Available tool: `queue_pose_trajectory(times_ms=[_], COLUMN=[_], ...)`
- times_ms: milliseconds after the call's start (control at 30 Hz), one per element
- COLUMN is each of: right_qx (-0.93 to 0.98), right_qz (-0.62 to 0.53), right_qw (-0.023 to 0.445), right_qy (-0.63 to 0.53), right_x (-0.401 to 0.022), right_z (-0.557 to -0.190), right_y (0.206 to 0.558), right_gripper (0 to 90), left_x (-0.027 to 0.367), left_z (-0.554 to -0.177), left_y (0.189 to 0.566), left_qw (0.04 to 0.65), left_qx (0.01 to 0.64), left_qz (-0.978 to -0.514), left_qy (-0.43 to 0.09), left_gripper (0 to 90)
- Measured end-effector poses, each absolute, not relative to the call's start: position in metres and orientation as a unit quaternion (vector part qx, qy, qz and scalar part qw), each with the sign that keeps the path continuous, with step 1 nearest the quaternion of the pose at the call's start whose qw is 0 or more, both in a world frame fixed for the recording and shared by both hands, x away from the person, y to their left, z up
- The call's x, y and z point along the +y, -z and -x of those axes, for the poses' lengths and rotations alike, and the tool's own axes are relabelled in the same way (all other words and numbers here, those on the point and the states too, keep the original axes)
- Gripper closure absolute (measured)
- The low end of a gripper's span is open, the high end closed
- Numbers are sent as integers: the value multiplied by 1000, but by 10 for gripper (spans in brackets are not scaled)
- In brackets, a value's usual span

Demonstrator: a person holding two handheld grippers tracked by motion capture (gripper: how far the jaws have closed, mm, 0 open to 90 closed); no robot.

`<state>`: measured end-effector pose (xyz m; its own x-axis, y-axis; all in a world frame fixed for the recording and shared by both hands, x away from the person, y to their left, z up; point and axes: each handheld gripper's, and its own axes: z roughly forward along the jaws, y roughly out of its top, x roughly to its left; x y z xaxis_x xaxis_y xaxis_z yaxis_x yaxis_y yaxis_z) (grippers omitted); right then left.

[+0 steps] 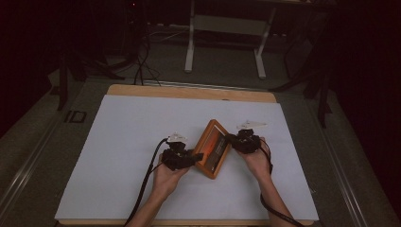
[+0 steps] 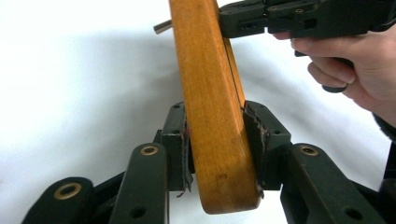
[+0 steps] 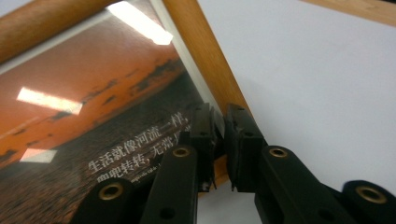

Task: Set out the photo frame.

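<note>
- Clamping the wooden picture frame [image 2: 215,126] by its edge, the left gripper [image 2: 215,140] holds it on the white table sheet [image 1: 123,142]
- right gripper [image 3: 221,140] pinches the frame's opposite rim, jaws nearly together

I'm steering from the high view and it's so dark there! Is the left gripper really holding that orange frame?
Observer: Yes. In the left gripper view, the left gripper has its pads pressed on both sides of the wooden frame.
Operator: What's inside the frame?
Observer: An orange print with white writing in Chinese characters.
Operator: And the other gripper?
Observer: The right gripper has the frame's rail running in between its jaws. I can't tell whether they squeeze it.
</note>
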<state>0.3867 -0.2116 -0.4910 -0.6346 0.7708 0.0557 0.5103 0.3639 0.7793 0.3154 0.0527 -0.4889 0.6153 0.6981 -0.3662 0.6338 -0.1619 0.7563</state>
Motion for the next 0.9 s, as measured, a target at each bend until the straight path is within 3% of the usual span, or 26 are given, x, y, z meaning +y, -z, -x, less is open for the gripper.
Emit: queue_pose_trajectory(times_ms=[667, 900], right_qx=[807, 800], right_qz=[-338, -330], right_qw=[209, 223], right_qy=[-437, -449], right_x=[-249, -246], right_z=[-335, -331], right_y=[437, 427], right_gripper=[762, 873], left_x=[18, 9], left_z=[-302, -296], left_y=[473, 473], left_qw=[487, 501], left_qx=[378, 350], left_qz=[-783, -787], left_qy=[-83, -83], left_gripper=[683, 685])
